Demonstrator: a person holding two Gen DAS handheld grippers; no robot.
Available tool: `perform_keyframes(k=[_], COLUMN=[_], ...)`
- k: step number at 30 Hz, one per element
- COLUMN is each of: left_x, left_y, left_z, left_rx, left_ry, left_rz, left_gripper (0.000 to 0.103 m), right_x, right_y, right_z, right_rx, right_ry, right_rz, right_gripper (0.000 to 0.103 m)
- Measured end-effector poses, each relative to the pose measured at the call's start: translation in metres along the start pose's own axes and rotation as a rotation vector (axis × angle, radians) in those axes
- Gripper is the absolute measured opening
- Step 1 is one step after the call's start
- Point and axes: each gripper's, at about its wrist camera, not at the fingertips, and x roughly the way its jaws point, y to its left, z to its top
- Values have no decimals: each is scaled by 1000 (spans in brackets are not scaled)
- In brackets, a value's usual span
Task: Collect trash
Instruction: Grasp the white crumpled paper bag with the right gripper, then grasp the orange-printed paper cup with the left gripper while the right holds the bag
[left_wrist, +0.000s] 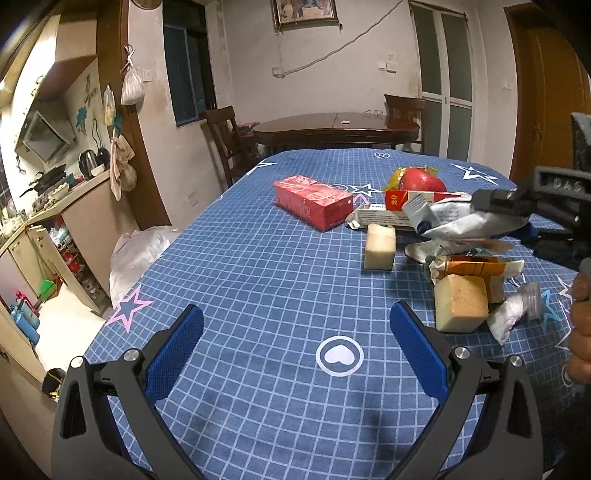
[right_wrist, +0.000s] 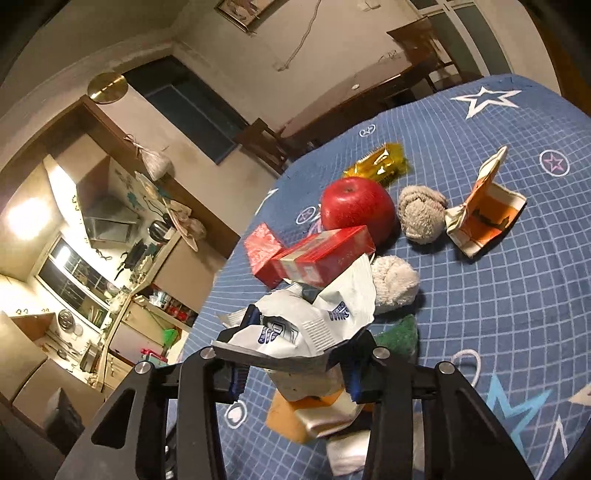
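My right gripper (right_wrist: 295, 354) is shut on a crumpled silver-white wrapper (right_wrist: 306, 325) and holds it above the blue checked table; from the left wrist view the gripper (left_wrist: 495, 206) and the wrapper (left_wrist: 454, 219) hang over the trash pile. Below lie an orange-white torn carton (left_wrist: 476, 267), a crumpled white wrapper (left_wrist: 506, 319) and a yellow foil wrapper (right_wrist: 380, 164). My left gripper (left_wrist: 295, 332) is open and empty over bare cloth in front of the pile.
A red apple (right_wrist: 356, 206), red boxes (left_wrist: 312, 201) (right_wrist: 325, 256), two sponge blocks (left_wrist: 460, 302) (left_wrist: 379, 246), two grey cloth balls (right_wrist: 423, 214) and a torn orange carton (right_wrist: 487, 214) lie on the tablecloth (left_wrist: 258, 266). A white bag (left_wrist: 136, 254) sits beyond the table's left edge.
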Motion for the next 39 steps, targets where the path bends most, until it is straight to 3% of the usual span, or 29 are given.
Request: perform_keyframes(k=[3, 9, 16, 19, 23, 28, 34, 39], left_x=[-1, -4, -8, -9, 2, 15, 36, 34], left_y=[-2, -4, -16, -28, -46, -69, -95, -117], left_z=[-1, 0, 7, 10, 11, 13, 20, 30], left_rx=[6, 9, 29, 51, 78, 116, 156, 239], left_ry=[-2, -3, -20, -10, 54, 103, 141, 50], left_rz=[10, 8, -74, -146, -265, -334, -343, -276], left_gripper=[98, 98, 98, 98, 98, 98, 98, 98], right_x=[-21, -93, -169, -195, -218, -232, -241, -246], right_y=[3, 0, -10, -18, -27, -36, -48, -58], right_z=[-5, -7, -27, -40, -55, -70, -78, -80], right_rx=[8, 39, 63, 71, 76, 79, 97, 122], right_ry=[-18, -147, -275, -309, -327, -327, -330, -330], right_rz=[12, 33, -9, -34, -59, -100, -114, -111], right_gripper=[42, 42, 42, 42, 42, 41, 42, 42])
